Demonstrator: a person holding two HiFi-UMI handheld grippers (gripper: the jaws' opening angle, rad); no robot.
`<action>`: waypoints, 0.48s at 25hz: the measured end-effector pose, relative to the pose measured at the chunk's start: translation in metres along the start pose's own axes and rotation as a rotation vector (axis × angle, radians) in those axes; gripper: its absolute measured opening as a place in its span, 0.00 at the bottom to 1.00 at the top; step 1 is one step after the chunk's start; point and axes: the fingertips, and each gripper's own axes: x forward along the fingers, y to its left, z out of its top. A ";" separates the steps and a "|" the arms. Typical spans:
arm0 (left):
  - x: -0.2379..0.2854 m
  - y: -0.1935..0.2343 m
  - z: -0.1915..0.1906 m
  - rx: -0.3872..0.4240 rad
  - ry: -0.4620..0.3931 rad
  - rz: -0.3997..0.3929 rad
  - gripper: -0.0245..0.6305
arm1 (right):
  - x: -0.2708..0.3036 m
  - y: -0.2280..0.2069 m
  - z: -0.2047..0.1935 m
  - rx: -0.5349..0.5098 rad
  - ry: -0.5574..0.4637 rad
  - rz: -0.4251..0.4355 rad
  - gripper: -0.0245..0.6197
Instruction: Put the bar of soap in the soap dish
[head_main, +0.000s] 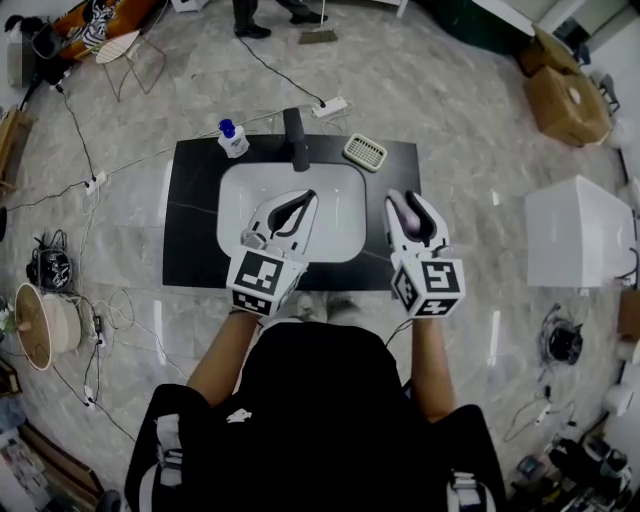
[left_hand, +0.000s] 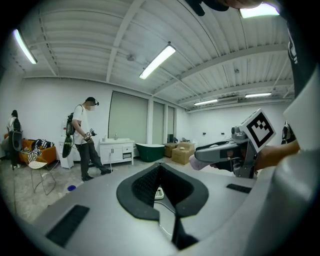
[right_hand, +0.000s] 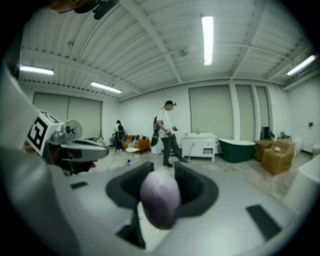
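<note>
Right claw (head_main: 410, 205) over the white sink (head_main: 345, 225), jaws squeezing the purple bar of soap (right_hand: 160, 197), left claw (head_main: 303, 203) just beside it with jaws pinched together, soap dish (head_main: 365, 152) on the black counter (head_main: 190, 220) behind the sink, well apart from the soap

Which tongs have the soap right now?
The right tongs, closed on the purple soap bar; the left tongs hold nothing.

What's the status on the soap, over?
Right gripper shut on soap bar, over sink. Left gripper shut, empty. Soap dish empty on counter, right of faucet. Nothing in between.
</note>
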 end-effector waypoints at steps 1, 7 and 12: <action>0.005 0.001 -0.001 0.000 0.005 0.001 0.07 | 0.005 -0.004 -0.001 0.002 0.003 0.003 0.30; 0.035 0.009 -0.010 -0.015 0.049 0.019 0.07 | 0.035 -0.026 -0.011 0.014 0.040 0.034 0.30; 0.067 0.013 -0.023 -0.033 0.098 0.030 0.07 | 0.064 -0.050 -0.026 0.033 0.095 0.059 0.30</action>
